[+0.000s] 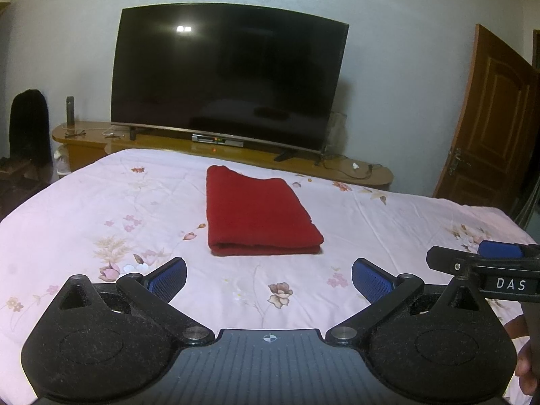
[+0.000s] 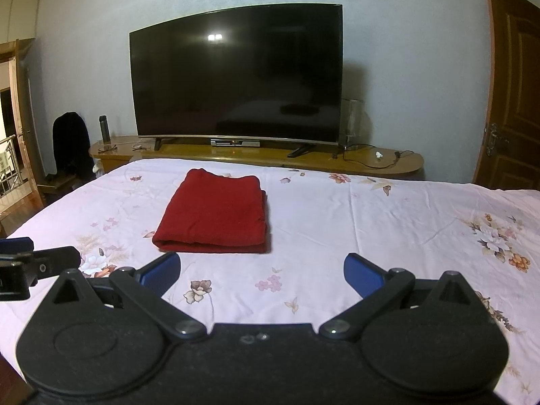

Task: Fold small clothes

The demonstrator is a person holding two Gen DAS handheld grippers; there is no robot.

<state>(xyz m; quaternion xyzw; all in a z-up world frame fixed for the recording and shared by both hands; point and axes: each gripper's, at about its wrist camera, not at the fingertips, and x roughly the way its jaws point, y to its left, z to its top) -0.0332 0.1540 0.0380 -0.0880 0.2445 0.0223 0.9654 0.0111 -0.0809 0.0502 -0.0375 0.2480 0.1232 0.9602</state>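
The left hand-held gripper [image 1: 269, 278] fills the bottom of its own view with its blue pads spread wide apart and nothing between them; it hangs above the bed just short of the cloth. The right hand-held gripper [image 2: 262, 275] sits the same way at the bottom of its view, jaws apart and empty. Each one shows at the edge of the other's picture, so the two are side by side and near each other.

Just beyond both, in the middle of each frame, lies the red garment [image 1: 255, 214], already folded into a neat rectangle on the floral bed sheet [image 1: 101, 202]. Its rounded fold faces the grippers, and in the right wrist view the stacked loose edges show along its right side.

By its look the cloth is soft, thick and light, perhaps knitted or fleecy, though the weave is too fine to make out. It should sag and drape when lifted, and the layers may slide apart if only the top one is caught. The nap ought to give the ribbed pads good hold. The safest places to grip are probably the two near corners of the folded edge, one per gripper, pinching through all layers. The sheet beneath is loose and could be nipped along with the cloth.
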